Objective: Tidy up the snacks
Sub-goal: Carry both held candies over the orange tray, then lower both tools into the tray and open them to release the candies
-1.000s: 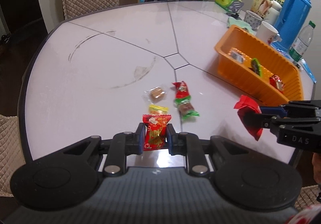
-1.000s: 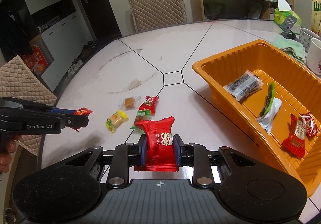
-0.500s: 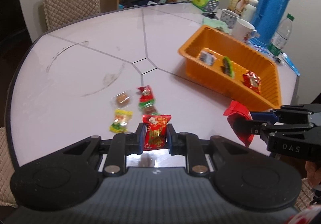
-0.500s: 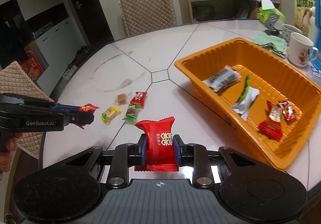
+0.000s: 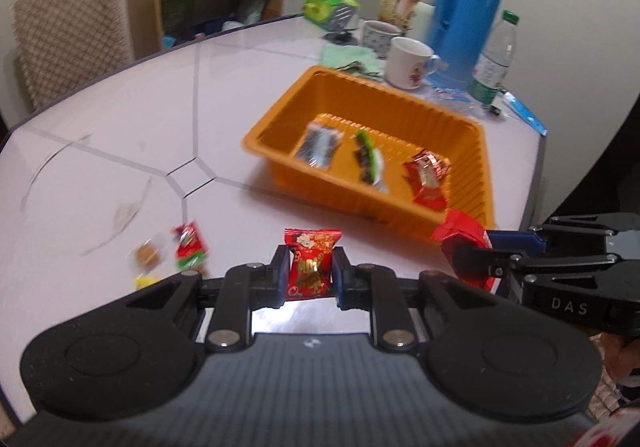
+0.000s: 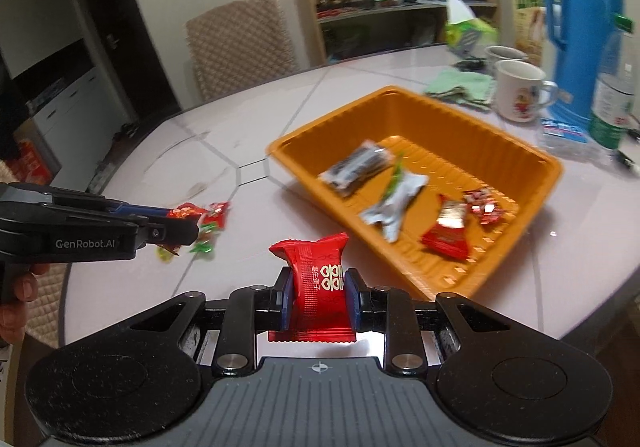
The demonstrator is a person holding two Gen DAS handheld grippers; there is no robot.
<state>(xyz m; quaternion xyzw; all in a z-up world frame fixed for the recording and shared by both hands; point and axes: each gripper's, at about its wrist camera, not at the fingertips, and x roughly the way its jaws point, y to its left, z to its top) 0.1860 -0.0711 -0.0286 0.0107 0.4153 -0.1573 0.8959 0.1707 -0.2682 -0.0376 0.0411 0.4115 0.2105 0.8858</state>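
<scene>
The left gripper point(image 5: 310, 274) pinches a small red candy point(image 5: 311, 263). The right gripper point(image 6: 316, 301) pinches a bigger red snack pack point(image 6: 320, 287). Further off, loose candies point(image 5: 188, 249) lie on the table point(image 5: 120, 135). Beyond sits the orange tray point(image 6: 500, 143) with snacks inside.

Left gripper point(image 5: 308, 273): carried, with its small red candy point(image 5: 311, 262), away from the loose sweets point(image 5: 191, 247), nearer the orange tray point(image 5: 472, 171).
Right gripper point(image 6: 318, 301): brought closer to the tray with its red packet point(image 6: 318, 287).

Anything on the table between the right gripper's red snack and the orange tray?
Nothing. In the right wrist view only bare white table separates the red snack held in the right gripper from the orange tray.
</scene>
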